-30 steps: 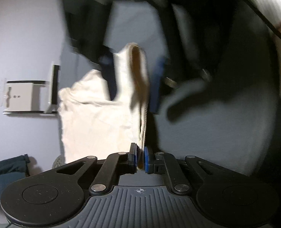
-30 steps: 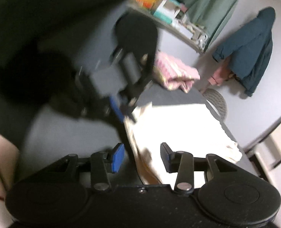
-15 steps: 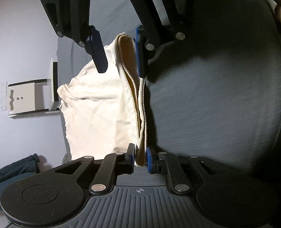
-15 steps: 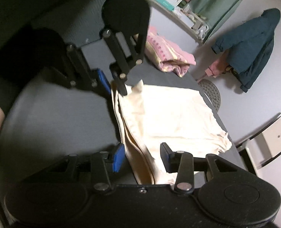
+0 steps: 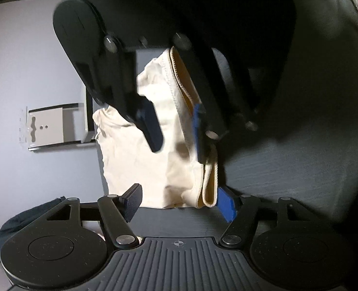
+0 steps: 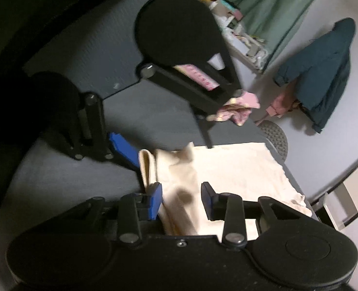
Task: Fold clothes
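A cream garment [image 5: 135, 160] lies folded on the dark grey table [image 5: 288, 169], its doubled edge with a tan lining [image 5: 209, 189] towards my left gripper [image 5: 179, 202]. That gripper is open, and the fold's end rests just inside its blue right pad. My right gripper [image 5: 175, 131] hangs open over the same edge from the far side. In the right wrist view the right gripper [image 6: 181, 201] straddles the cream garment [image 6: 232, 169] with nothing pinched, and the left gripper [image 6: 164, 143] faces it, spread wide.
Pink folded clothes [image 6: 237, 111] sit further along the table [image 6: 130, 111]. A blue jacket [image 6: 324, 72] hangs on the wall beside a green curtain [image 6: 263, 7]. A round stool [image 6: 275, 138] and a white chair [image 6: 348, 189] stand beyond the table's edge.
My left gripper, shut on the garment's folded edge before, has opened and let it go. The right gripper stayed open and has come closer along that edge.
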